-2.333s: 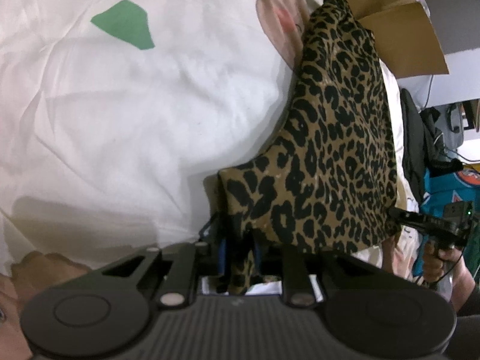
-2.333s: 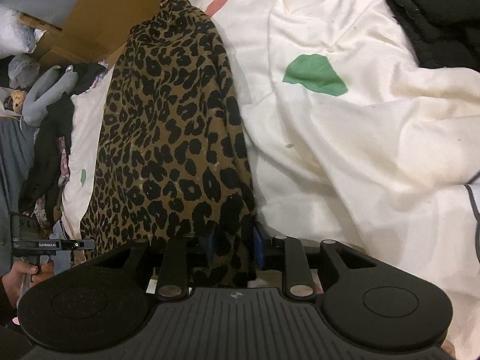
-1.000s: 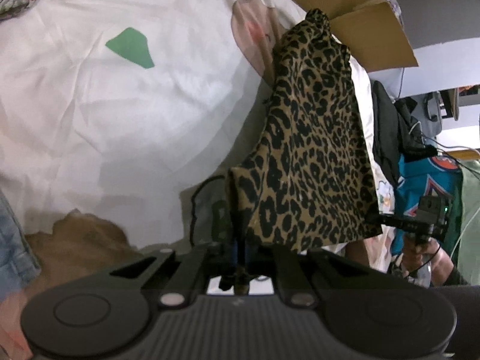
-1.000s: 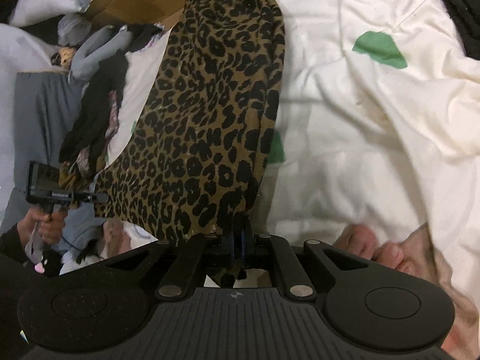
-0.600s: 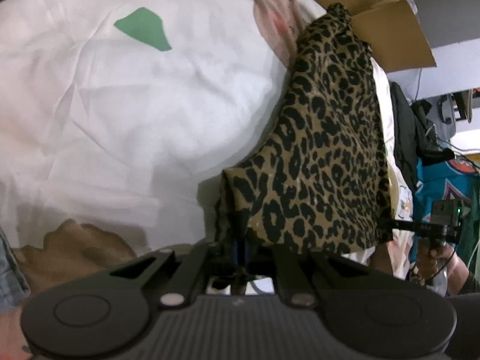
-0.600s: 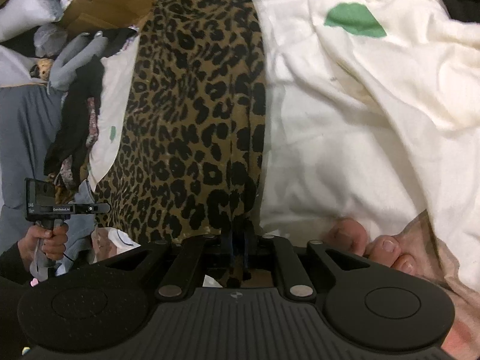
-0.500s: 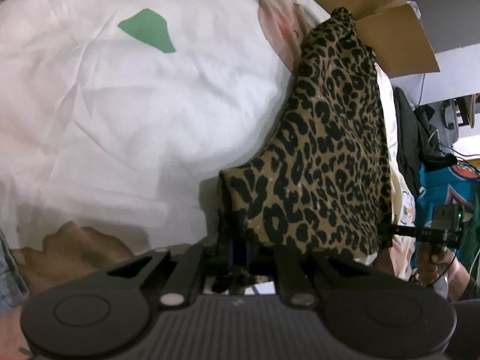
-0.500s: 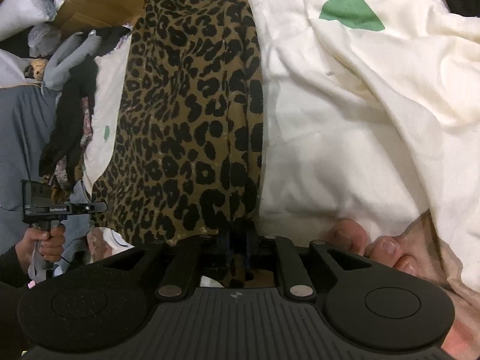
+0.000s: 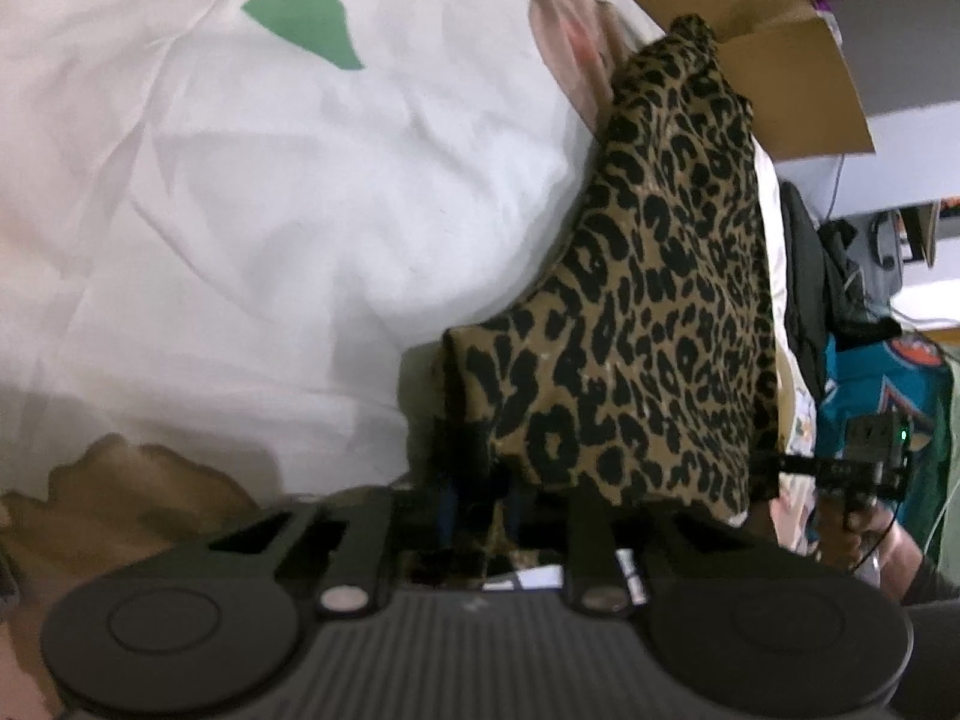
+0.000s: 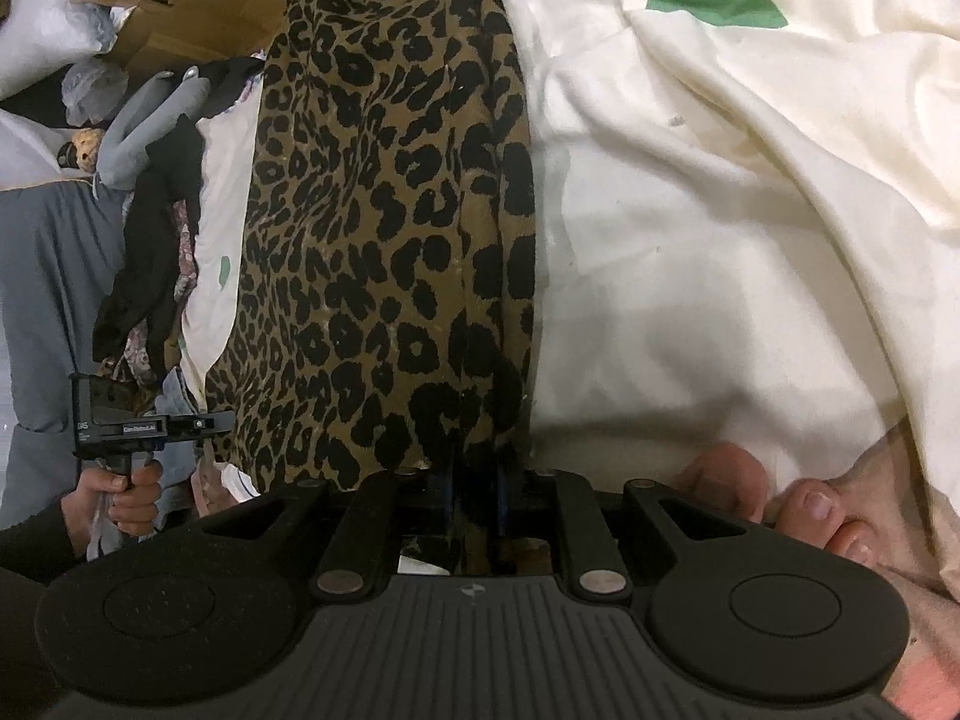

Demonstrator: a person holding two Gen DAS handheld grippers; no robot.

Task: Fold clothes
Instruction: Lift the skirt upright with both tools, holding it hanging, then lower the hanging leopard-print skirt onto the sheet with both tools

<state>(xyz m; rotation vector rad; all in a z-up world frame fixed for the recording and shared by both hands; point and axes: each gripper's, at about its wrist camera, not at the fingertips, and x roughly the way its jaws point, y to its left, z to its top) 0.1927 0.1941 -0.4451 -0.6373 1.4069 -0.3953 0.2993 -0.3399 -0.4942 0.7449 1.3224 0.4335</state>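
- The left tool point(image 9: 477, 495) is clamped nearly closed on one near corner of the leopard-print garment point(image 9: 654, 324); its jaws have just been closing on the cloth.
- The right tool point(image 10: 477, 495) pinches the other near corner; its jaws have likewise just been closing.
- The garment runs from lower centre to the top of each frame, over the white bedsheet point(image 10: 720, 276).
- Keep both corners level and the edge taut; lower evenly so the fold lands square.
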